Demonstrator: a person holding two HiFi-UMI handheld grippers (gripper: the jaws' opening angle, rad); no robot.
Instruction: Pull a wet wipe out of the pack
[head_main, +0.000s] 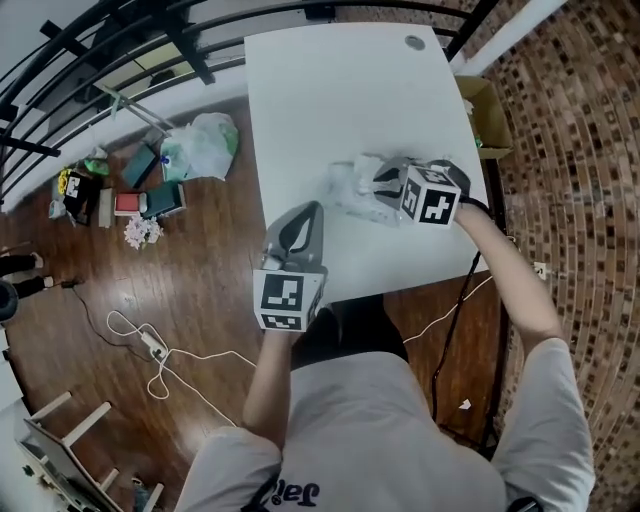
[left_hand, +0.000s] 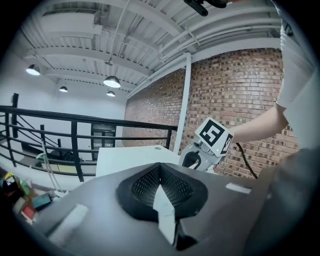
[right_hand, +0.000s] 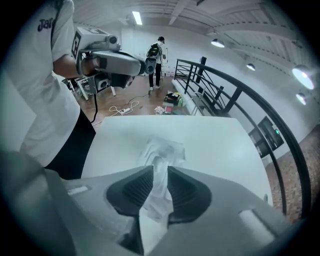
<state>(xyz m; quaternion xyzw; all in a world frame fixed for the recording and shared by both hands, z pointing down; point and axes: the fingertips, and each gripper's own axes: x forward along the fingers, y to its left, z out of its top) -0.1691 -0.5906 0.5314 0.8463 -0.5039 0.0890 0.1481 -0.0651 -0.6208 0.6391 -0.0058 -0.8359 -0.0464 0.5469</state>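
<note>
A crumpled, translucent wet-wipe pack (head_main: 350, 185) lies on the white table (head_main: 330, 90), right of its middle. My right gripper (head_main: 385, 185) points steeply down onto the pack. In the right gripper view a white wipe (right_hand: 161, 150) bunches up from the pack into the narrow gap between the two jaws, which stand apart. My left gripper (head_main: 303, 215) hovers over the table's near left edge, away from the pack. Its jaws meet at the tip with nothing seen between them. It points nearly level, towards the right gripper (left_hand: 192, 160).
A plastic bag (head_main: 205, 145) and small boxes lie on the wooden floor left of the table. A cardboard box (head_main: 490, 115) sits by the table's right edge. A black railing (left_hand: 75, 145) runs beyond the far side. A person (right_hand: 159, 60) stands far off.
</note>
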